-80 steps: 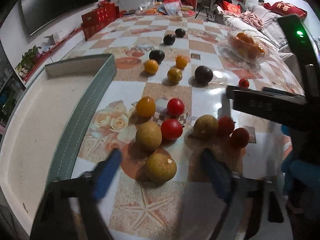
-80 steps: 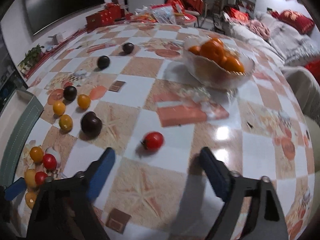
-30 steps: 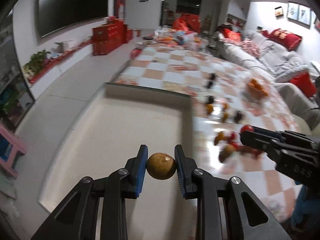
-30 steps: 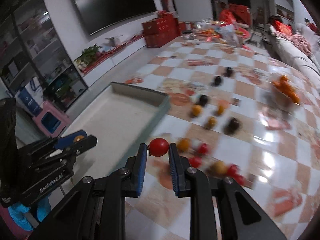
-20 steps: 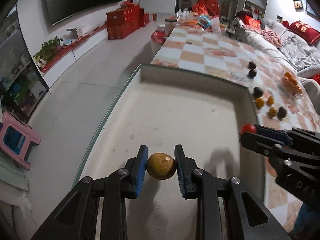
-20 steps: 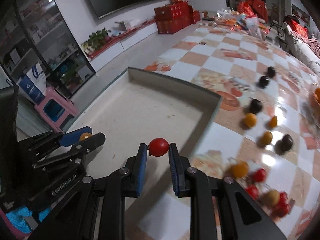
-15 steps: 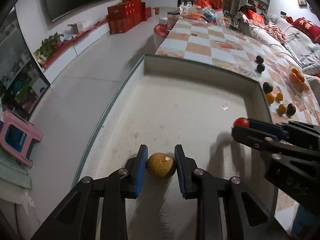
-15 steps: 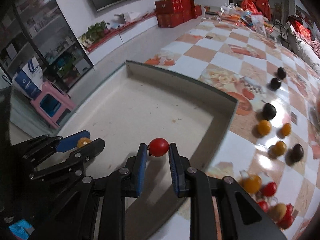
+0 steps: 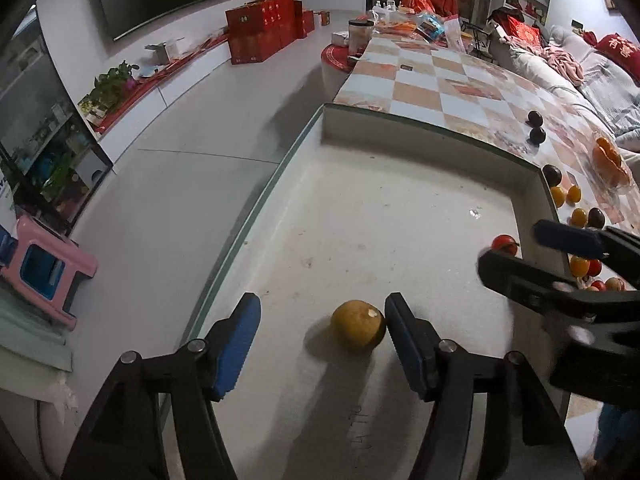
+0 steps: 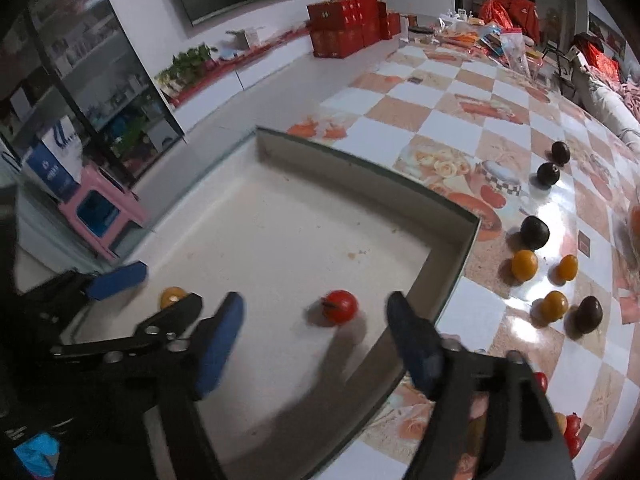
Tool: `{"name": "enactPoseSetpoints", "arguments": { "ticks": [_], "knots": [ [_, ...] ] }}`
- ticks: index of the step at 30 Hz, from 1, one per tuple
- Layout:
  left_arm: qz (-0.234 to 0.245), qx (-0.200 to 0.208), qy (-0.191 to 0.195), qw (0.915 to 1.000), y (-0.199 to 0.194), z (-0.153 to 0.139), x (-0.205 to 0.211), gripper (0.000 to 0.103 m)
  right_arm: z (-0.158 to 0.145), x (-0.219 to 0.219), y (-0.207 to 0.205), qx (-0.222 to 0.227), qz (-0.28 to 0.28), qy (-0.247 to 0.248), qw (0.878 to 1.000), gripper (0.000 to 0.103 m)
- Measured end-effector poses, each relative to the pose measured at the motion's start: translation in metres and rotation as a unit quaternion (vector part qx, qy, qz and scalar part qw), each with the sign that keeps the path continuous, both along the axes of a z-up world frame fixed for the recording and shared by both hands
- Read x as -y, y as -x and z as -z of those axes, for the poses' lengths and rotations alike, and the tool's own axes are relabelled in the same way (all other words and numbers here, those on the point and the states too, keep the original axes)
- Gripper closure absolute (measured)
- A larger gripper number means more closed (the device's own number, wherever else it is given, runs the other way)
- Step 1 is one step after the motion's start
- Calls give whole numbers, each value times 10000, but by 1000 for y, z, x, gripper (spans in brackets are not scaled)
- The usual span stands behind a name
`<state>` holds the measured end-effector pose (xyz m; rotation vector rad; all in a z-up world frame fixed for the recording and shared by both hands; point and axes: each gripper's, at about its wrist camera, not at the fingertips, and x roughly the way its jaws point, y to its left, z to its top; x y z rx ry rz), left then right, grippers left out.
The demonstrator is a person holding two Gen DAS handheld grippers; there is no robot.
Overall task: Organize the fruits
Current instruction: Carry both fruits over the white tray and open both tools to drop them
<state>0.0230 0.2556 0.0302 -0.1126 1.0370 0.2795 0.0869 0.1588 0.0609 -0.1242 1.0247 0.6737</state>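
A shallow tray point(image 9: 440, 130) with a white floor and grey-green walls lies at the table's edge. On its floor rests a yellow-brown round fruit point(image 9: 358, 324), released. My left gripper point(image 9: 322, 340) straddles it with jaws opening, and the fruit sits close against the right pad point(image 9: 408, 344). In the right wrist view a red tomato point(image 10: 339, 306) lies loose on the tray point(image 10: 360, 160) floor. My right gripper point(image 10: 316, 340) hangs over it, jaws opening, and neither pad touches it. Each gripper shows at the edge of the other's view.
Several dark, orange and red fruits point(image 10: 534, 232) lie scattered on the checkered table right of the tray. A glass bowl of oranges point(image 9: 608, 160) stands farther right. A pink stool point(image 10: 100, 208) stands on the grey floor left of the tray.
Both grippers, which were shut on their fruits half a second ago, have spread their jaws. The yellow-brown fruit and the tomato now lie on the tray floor.
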Motion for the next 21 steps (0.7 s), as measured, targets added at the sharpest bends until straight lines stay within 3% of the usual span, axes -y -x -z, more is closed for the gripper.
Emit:
{"name": "enactPoseSetpoints", "arguments": {
  "ticks": [9,21],
  "knots": [
    [275,258,73,9993,19,-17,24,37,-38,57,16,427,465,-223,9978,11],
    [1293,520,437,9893,45,-34,111,37,-13,182,33,144,1623,-176,9865,10]
  ]
}}
